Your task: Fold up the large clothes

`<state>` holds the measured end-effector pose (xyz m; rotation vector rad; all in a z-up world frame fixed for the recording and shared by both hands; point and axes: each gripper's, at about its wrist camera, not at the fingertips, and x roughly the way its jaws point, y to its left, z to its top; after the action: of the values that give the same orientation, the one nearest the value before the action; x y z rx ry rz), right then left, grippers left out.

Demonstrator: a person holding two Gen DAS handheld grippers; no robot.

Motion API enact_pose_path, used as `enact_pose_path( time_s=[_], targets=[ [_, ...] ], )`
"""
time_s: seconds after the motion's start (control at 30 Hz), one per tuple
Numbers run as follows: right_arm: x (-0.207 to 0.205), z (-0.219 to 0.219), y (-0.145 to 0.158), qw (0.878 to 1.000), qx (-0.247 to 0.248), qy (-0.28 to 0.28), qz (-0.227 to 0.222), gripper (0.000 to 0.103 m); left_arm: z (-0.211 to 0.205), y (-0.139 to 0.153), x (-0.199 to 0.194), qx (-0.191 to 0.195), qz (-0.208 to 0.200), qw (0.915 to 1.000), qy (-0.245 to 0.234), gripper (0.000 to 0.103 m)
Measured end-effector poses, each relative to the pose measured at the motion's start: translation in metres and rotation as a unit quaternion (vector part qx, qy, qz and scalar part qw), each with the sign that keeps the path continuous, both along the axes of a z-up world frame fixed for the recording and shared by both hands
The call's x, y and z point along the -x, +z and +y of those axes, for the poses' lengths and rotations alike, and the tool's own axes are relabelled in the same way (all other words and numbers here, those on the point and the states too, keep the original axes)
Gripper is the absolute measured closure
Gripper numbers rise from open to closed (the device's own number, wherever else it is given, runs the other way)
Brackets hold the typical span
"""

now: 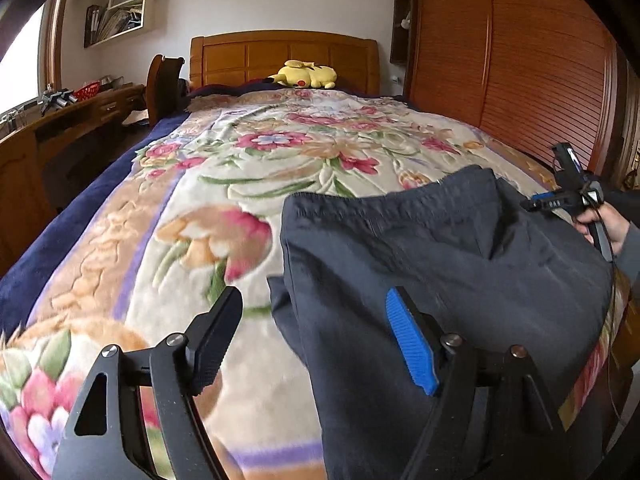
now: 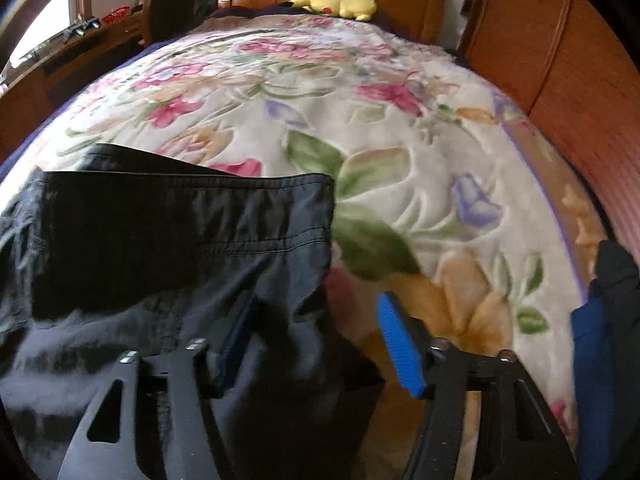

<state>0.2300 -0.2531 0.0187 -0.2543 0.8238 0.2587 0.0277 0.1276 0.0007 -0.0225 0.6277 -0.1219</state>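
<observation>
Garment: the dark navy, thin woven pair of trousers lies on the flowered plush blanket at the bed's foot end, elastic waistband toward the wooden headboard.
Left fingers: the left gripper stands apart, blue ribbed pad just over the cloth's left edge, black pad over bare blanket; nothing is pinched.
Right fingers: the right gripper stands apart; a dark fold lies between the pads without being pressed.
Step, as I judge it: a fold is just laid, so regrip both outer edges level and carry them evenly.
Care: keep seams aligned and pinch only the trousers, not the blanket pile.
Textures: slick, creasing fabric; deep embossed fleece below.
Beyond: a yellow plush toy rests by the headboard.
</observation>
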Motion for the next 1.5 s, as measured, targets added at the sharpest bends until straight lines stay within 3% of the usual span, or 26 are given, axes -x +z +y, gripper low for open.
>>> enact_pose_path(
  time_s=[0.13,0.27,0.37,0.47,0.53,0.6,0.63,0.67,0.73,0.93,1.23,1.33,1.4,1.5],
  targets=[
    [-0.001,-0.007,0.007,1.0,-0.015,0.024,0.012,0.098,-0.005,-0.006,0.009,-0.016,-0.002,0.9999,0.0,0.027],
    [0.01,-0.004,0.014,0.999,0.016,0.035,-0.018,0.102,-0.008,-0.007,0.015,-0.014,-0.001,0.9999,-0.003,0.027],
    [0.025,-0.008,0.026,0.997,0.034,0.011,-0.071,0.102,-0.01,-0.008,0.019,-0.015,-0.001,0.9999,-0.004,0.027],
    [0.023,-0.007,0.021,0.986,0.125,-0.051,-0.094,0.102,-0.015,-0.015,0.022,-0.029,0.006,0.9996,-0.003,0.028],
    [0.027,0.001,0.016,0.985,0.14,-0.042,-0.089,0.102,-0.017,-0.019,0.023,-0.038,0.013,0.9992,-0.003,0.027],
    [0.034,0.008,0.019,0.982,0.153,-0.049,-0.102,0.1,-0.018,-0.021,0.025,-0.039,0.014,0.9991,-0.003,0.027],
    [0.038,0.012,0.022,0.98,0.156,-0.051,-0.113,0.088,-0.017,-0.021,0.027,-0.038,0.014,0.9992,-0.001,0.028],
    [0.042,0.014,0.026,0.981,0.15,-0.046,-0.119,0.068,-0.017,-0.021,0.028,-0.036,0.013,0.9993,0.0,0.028],
    [0.051,0.021,0.032,0.984,0.124,-0.03,-0.122,0.043,-0.016,-0.019,0.031,-0.034,0.011,0.9994,0.001,0.027],
    [0.096,0.05,0.033,0.99,0.054,0.054,-0.115,0.043,-0.019,-0.018,0.041,-0.035,0.005,0.9994,-0.001,0.027],
    [0.16,0.089,-0.007,0.984,-0.022,0.149,-0.096,0.043,-0.018,-0.035,0.046,-0.028,0.022,0.9994,-0.001,0.027],
    [0.16,0.091,-0.035,0.985,-0.006,0.149,-0.084,0.043,-0.016,-0.037,0.049,-0.021,0.022,0.9995,0.002,0.027],
    [0.152,0.084,-0.055,0.988,-0.027,0.142,-0.063,0.043,-0.015,-0.037,0.051,-0.017,0.021,0.9996,0.005,0.027],
    [0.146,0.076,-0.055,0.988,-0.041,0.139,-0.06,0.043,-0.014,-0.037,0.055,-0.012,0.021,0.9996,0.01,0.027]
  ],
)
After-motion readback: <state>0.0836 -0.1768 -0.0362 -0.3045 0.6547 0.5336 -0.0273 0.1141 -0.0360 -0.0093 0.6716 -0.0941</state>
